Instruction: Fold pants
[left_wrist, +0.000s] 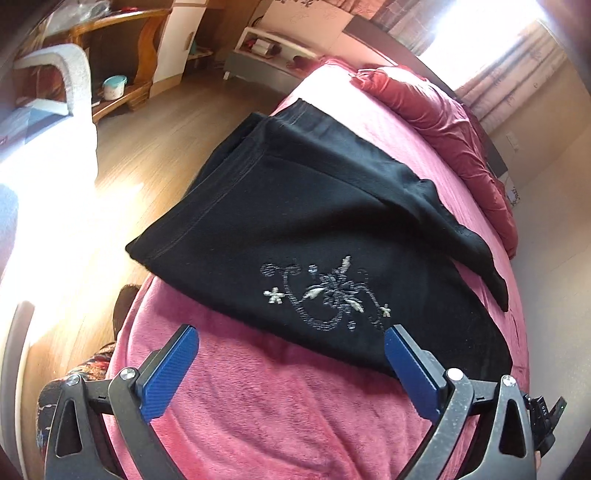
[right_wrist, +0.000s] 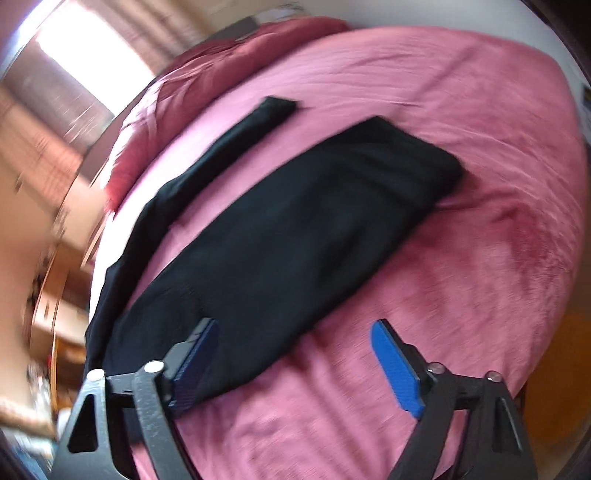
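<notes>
The black pants (left_wrist: 295, 221) lie folded on a pink blanket (left_wrist: 258, 406) that covers the bed, one edge of the stack close to the bed's side above the wood floor (left_wrist: 147, 147). Silver embroidery (left_wrist: 325, 295) shows on the top layer, facing the left gripper (left_wrist: 291, 347). A loose strip of the same black cloth (left_wrist: 461, 229) trails off toward the red quilt (left_wrist: 443, 122) bunched at the far end.

The left gripper hangs just short of the near edge of the pants, its blue pads (left_wrist: 170, 373) spread wide with nothing between them; the right-hand pad reaches over the cloth's edge in the view, though contact cannot be told.

In the blurred right wrist view, the right gripper (right_wrist: 295, 332) is likewise wide open and holds nothing. Its left pad (right_wrist: 195, 362) overlaps the pants (right_wrist: 295, 229), its other pad (right_wrist: 395, 369) is over bare blanket (right_wrist: 443, 295)
</notes>
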